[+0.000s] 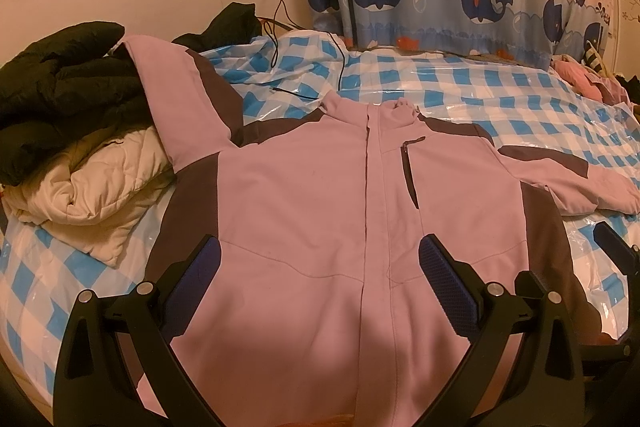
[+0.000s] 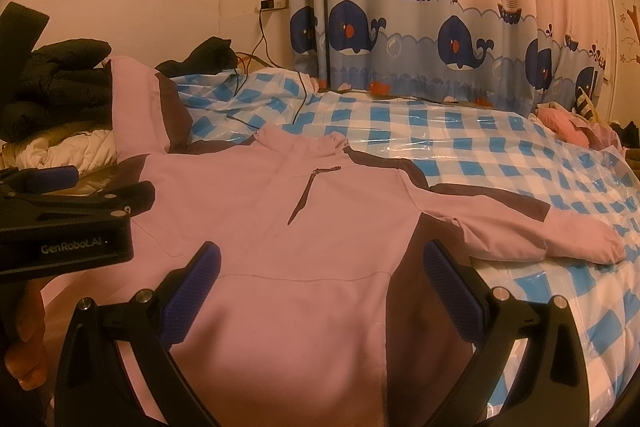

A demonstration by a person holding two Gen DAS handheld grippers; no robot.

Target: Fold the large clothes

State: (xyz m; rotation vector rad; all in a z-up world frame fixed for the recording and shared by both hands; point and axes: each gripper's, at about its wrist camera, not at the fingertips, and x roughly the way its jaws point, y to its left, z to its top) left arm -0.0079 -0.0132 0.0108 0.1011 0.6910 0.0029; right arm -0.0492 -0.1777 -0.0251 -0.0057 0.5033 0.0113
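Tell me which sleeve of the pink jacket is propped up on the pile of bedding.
The left-hand sleeve, angled up over the black and cream quilts. The other sleeve lies flat on the checked bed cover.

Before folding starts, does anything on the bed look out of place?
Yes. The pink jacket's left sleeve is draped up over the pile of dark clothes, not flat. A black cable trails near the collar.

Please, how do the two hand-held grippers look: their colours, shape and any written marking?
Each hand-held gripper, left and right, has matte black angular finger arms with silver round pivot bolts and blue dimpled rubber pads. In the right wrist view the left one's black boxy body carries white "GenRobot.AI" lettering. No cables or sleeves show.
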